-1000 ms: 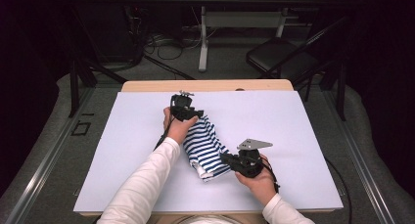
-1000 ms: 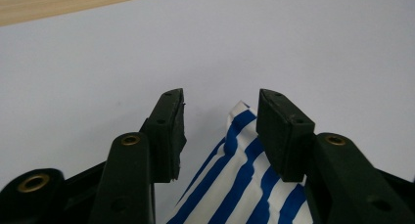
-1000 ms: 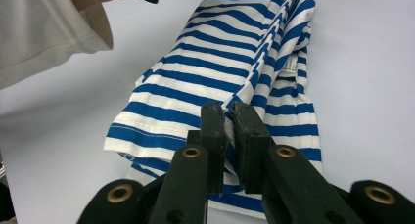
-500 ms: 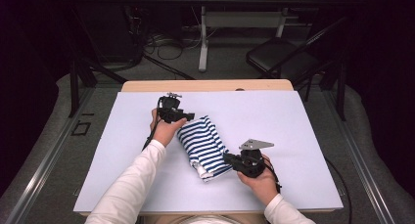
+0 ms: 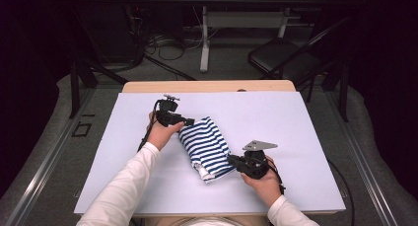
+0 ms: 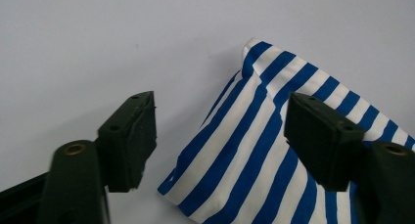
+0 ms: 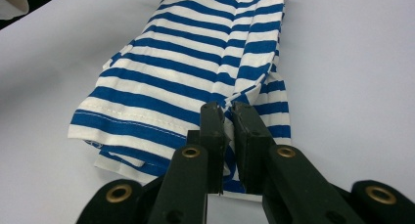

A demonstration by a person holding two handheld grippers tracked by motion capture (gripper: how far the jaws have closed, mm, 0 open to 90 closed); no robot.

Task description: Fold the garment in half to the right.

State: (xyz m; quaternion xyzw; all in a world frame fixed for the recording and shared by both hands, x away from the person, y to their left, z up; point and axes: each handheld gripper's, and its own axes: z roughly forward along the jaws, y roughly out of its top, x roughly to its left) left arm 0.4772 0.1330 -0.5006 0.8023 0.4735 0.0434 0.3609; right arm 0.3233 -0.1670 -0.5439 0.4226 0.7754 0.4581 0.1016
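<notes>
A folded blue-and-white striped cloth (image 5: 207,146) lies in the middle of the pale table (image 5: 296,122). My left gripper (image 5: 189,121) sits at the cloth's far left corner. Its jaws have just been opening and stand wide apart in the left gripper view (image 6: 222,104). The striped cloth (image 6: 254,150) lies between and beyond them, with neither pad pressing on it. My right gripper (image 5: 230,161) is at the cloth's near right edge. It is shut on a raised fold of the cloth (image 7: 176,82), pinched between its fingertips (image 7: 227,109).
The table's wooden far edge (image 5: 207,86) borders the pale sheet. Beyond it are a black chair (image 5: 286,60), a white stand (image 5: 204,43) and cables on the floor. Bare table surface lies left, right and in front of the cloth.
My left hand has slid left off the cloth, and its jaws have opened and let the cloth go. The cloth's far end now lies flat. The right gripper has kept still.
</notes>
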